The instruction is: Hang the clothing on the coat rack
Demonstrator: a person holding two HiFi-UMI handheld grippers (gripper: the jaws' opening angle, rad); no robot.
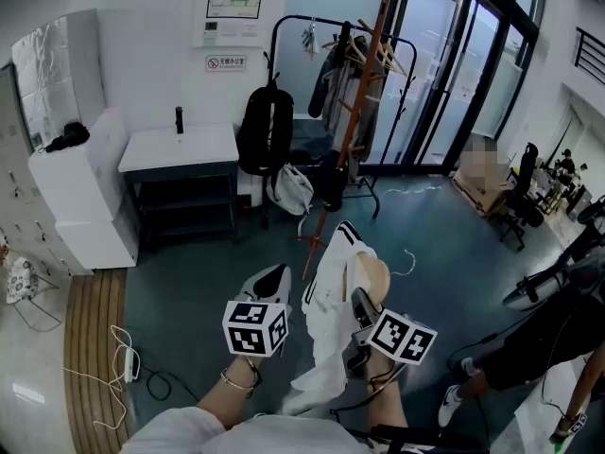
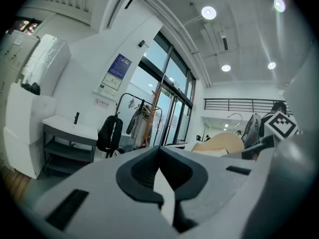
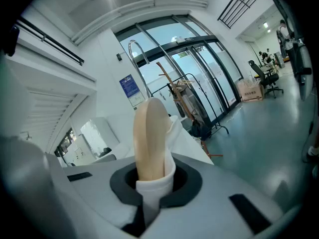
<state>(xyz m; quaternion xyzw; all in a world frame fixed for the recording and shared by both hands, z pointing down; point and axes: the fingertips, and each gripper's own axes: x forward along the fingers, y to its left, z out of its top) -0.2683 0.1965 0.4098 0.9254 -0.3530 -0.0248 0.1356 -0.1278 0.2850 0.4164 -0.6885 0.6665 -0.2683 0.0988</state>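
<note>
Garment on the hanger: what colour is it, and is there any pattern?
The garment is white with black stripes along its edge; clearest in the head view.

Close up front: left claw (image 2: 159,151), grey with black pads, tips drawn together, a pale sliver between the pads lower down, cloth or not unclear. Beyond, at left: white worktop (image 2: 70,126) against the wall, black backpack (image 2: 109,133) hanging, coat rack (image 2: 152,123) before glass doors (image 2: 174,108). At right: wooden hanger (image 2: 224,142), marker cube (image 2: 281,126).
</note>
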